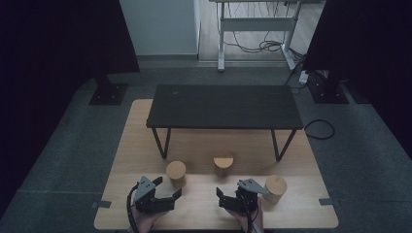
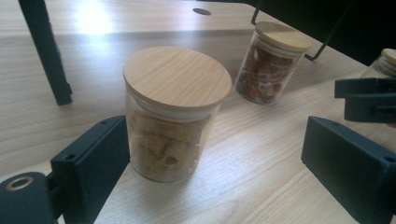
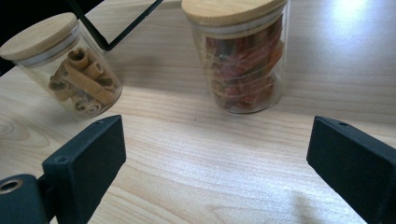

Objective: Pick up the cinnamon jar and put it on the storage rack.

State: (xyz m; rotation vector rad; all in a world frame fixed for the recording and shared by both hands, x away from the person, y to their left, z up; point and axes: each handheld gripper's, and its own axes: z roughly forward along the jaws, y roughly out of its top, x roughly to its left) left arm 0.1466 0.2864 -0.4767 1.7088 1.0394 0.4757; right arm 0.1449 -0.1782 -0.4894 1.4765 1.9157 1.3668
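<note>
Three glass jars with round wooden lids stand on the pale wooden tabletop (image 1: 204, 208). The left jar (image 1: 176, 173) (image 2: 175, 116) holds tan rolled pieces and stands just ahead of my left gripper (image 1: 167, 187) (image 2: 215, 135), nearer its left jaw and untouched. That gripper is open. The middle jar (image 1: 223, 163) (image 2: 271, 65) (image 3: 243, 60) holds reddish pieces. My right gripper (image 1: 229, 192) (image 3: 217, 130) is open over bare wood and faces the middle jar and the left jar (image 3: 70, 70). The third jar (image 1: 275, 188) (image 2: 385, 63) stands close by its right side.
A low black table (image 1: 223, 107) on thin black legs (image 2: 46, 51) (image 3: 121, 28) stands across the far half of the wooden top, just behind the jars. Grey carpet surrounds the tabletop. A white desk frame (image 1: 257, 24) with cables stands at the back, between dark panels.
</note>
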